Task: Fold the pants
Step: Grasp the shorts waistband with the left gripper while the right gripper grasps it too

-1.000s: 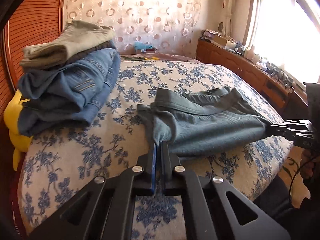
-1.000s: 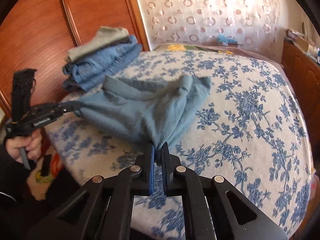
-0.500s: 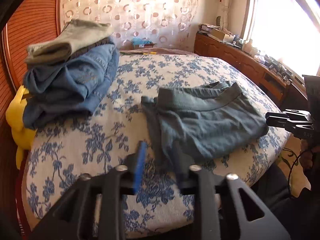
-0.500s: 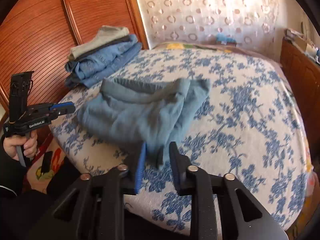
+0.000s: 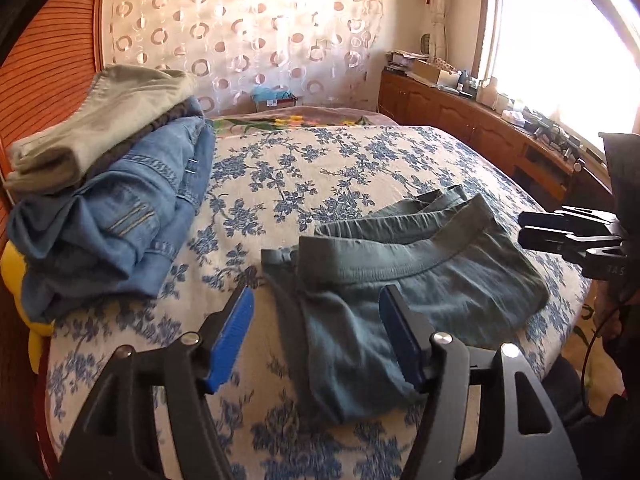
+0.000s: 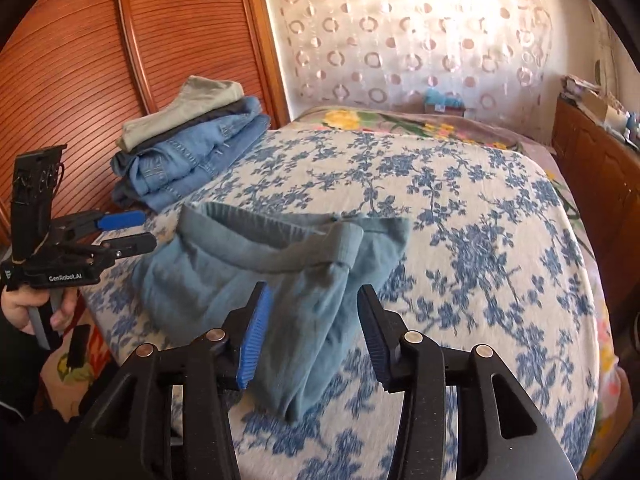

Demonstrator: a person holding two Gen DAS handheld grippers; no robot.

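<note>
**Both Grippers Let Go of the Folded Pants**

Fingers [image 5: 232, 336] of the left gripper [image 5: 320, 320] stood apart with their blue pads showing, and the jaws were opening; the near corner of the pants [image 5: 420, 292] lay on the bed between them, but neither pad pressed on the cloth. The right gripper [image 6: 314, 320] was in the same condition: its jaws were opening, a fold of the cloth sat in the gap, and the pads were clear of it on both sides. Nothing was grasped by either tool.

The pants, a grey-green pair with a ribbed waistband, lay folded into a loose bundle near the front edge of the bed [image 5: 320, 168], on the blue-flowered cover. The waistband ran across the top of the bundle, and the fabric was still rumpled at the near corner.

Seen from the right wrist, the left gripper [image 6: 128, 230] hovered just beside the bundle's left edge, held by a hand [image 6: 24, 312] in a dark sleeve. Seen from the left wrist, the right gripper [image 5: 532, 228] sat just off the bundle's right edge.

A stack of folded clothes [image 5: 112, 208] rested well apart from the pants, at the far left of the bed against the slatted wooden panel [image 6: 80, 60]: blue jeans below, a khaki garment on top. A yellow object [image 5: 16, 280] showed beneath the stack. Behind the bed hung a curtain [image 5: 240, 32] patterned with rings, and a wooden cabinet [image 5: 460, 120] ran under the bright window.
</note>
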